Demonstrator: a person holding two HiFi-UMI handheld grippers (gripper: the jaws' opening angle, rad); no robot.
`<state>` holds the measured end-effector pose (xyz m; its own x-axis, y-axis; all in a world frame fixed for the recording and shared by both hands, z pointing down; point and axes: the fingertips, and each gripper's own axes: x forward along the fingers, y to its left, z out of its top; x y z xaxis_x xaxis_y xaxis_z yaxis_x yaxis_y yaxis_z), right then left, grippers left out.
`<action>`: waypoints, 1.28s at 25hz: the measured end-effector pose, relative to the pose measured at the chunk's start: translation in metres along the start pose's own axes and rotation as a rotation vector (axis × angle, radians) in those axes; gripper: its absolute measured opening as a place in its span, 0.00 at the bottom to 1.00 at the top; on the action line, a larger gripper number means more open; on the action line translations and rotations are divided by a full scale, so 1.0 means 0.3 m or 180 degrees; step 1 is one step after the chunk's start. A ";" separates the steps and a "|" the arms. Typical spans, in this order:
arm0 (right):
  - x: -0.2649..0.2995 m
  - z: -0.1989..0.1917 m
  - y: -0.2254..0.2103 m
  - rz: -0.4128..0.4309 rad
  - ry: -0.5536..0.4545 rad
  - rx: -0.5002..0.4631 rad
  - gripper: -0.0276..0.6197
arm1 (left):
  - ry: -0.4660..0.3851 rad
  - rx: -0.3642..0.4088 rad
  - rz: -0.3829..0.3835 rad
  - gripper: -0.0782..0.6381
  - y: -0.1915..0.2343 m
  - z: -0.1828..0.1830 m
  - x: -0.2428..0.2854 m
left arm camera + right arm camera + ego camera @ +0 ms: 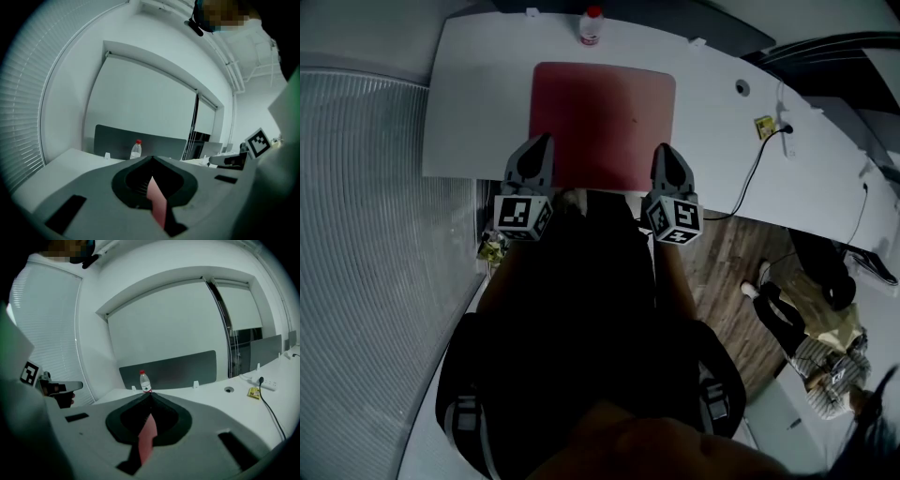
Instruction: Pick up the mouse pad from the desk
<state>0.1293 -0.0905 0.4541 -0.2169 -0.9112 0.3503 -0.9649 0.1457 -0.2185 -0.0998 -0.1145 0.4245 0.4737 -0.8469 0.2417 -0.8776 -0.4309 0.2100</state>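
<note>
Desk (487,94): white, cut off by the frame on the far left, and my own dark torso blocks its near edge in the head view. Mouse pad (602,122): red, lying flat mid-desk, near edge partly under both tools. Left gripper (544,142) and right gripper (665,152) are side by side with their tips over the pad's near corners. Jaws are together on both. In each gripper view I only get a pink sliver of pad (158,204) (147,439) through the slit behind the tips. I can't tell if the tips touch the pad. Water bottle (592,25) with a red cap stands at the far edge, its top clipped. Small yellow item (764,127) by the cable is too small to identify.
</note>
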 end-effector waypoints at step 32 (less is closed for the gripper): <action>0.344 -0.444 -0.327 -0.0223 0.1193 0.0013 0.04 | 0.1441 -0.0168 0.0480 0.12 0.274 -0.572 0.277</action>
<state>0.1820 -0.1474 0.6330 -0.1902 -0.7145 0.6733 -0.9789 0.0856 -0.1856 -0.1197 -0.1668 0.6245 0.3362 -0.6728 0.6590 -0.9396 -0.2874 0.1859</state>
